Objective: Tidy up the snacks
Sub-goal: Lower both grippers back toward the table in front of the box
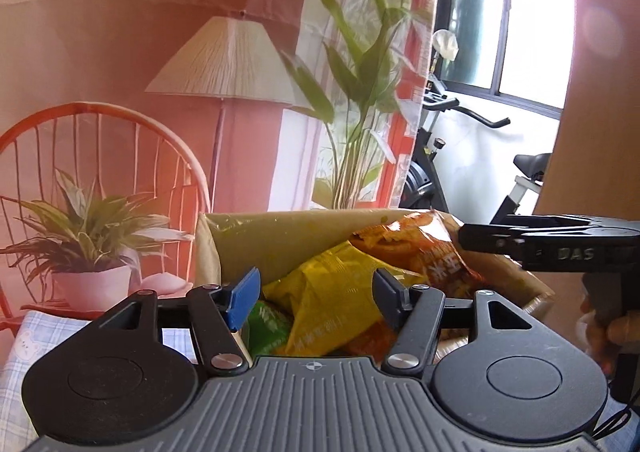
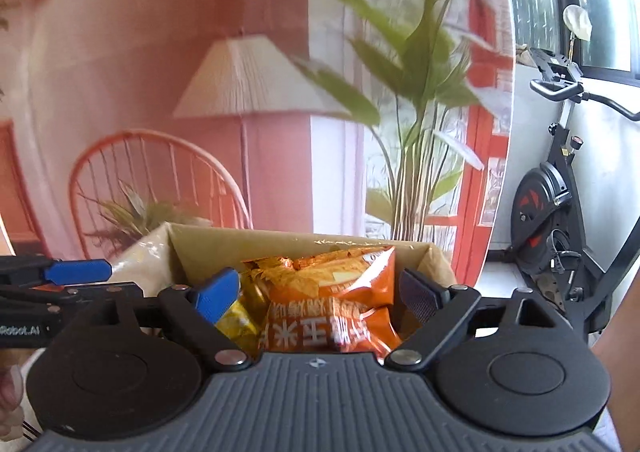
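An open cardboard box holds snack bags: a yellow bag, an orange bag and a green bag. My left gripper is open and empty, just in front of the box over the yellow bag. My right gripper is open and empty; the orange bag lies in the box between and beyond its fingers, with a yellow bag at its left. The right gripper's body shows at the right of the left wrist view, and the left gripper at the left of the right wrist view.
A printed backdrop with a lamp, chair and plants hangs behind the box. An exercise bike stands at the right by a window. A blue checked cloth covers the surface at lower left.
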Demonstrator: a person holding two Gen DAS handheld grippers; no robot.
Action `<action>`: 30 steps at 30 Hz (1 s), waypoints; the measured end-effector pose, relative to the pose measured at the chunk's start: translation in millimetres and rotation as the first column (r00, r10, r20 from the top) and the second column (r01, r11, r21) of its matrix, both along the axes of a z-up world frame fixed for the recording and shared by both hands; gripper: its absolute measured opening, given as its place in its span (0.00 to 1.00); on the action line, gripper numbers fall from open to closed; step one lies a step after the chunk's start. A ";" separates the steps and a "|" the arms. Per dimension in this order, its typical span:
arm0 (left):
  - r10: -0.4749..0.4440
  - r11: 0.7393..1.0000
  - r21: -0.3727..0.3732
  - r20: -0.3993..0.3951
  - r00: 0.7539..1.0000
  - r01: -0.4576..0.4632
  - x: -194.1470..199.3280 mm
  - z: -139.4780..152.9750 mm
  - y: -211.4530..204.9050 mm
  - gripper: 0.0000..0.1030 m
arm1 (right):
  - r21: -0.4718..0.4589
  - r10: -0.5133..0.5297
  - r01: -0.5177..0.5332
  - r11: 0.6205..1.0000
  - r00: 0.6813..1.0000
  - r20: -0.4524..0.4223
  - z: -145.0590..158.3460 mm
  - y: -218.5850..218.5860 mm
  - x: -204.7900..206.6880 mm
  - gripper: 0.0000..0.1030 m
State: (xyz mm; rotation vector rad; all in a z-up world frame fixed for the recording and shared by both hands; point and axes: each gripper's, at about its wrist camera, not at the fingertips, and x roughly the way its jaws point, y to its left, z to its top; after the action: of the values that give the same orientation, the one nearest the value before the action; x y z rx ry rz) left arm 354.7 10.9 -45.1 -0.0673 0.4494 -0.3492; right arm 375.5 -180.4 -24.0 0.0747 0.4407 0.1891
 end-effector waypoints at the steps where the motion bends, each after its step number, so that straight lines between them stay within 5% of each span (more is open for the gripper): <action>1: -0.004 1.000 -0.004 0.003 1.000 0.004 -5.9 1.0 1.3 0.63 | 0.010 0.003 -0.003 1.000 1.000 0.010 0.4 -3.7 -9.3 0.87; 8: 0.018 0.998 -0.054 0.040 0.999 -0.015 -57.5 2.5 20.6 0.63 | 0.061 0.054 -0.061 0.996 0.991 0.121 -0.1 -21.1 -74.7 0.87; 15: 0.048 0.993 -0.103 -0.019 0.999 -0.049 -85.3 -27.2 31.9 0.63 | 0.076 0.054 -0.065 0.995 0.988 0.143 -27.0 -31.1 -119.9 0.87; 30: 0.049 0.996 -0.068 -0.205 0.978 -0.064 -94.3 -107.4 17.9 0.63 | -0.031 0.126 -0.130 0.991 0.988 -0.093 -146.8 -3.8 -143.5 0.87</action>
State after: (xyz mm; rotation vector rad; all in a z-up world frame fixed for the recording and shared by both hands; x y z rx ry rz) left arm 260.5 28.8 -152.5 -0.1891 0.6357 -0.3039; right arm 232.0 -184.2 -170.8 0.0185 0.5402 0.3048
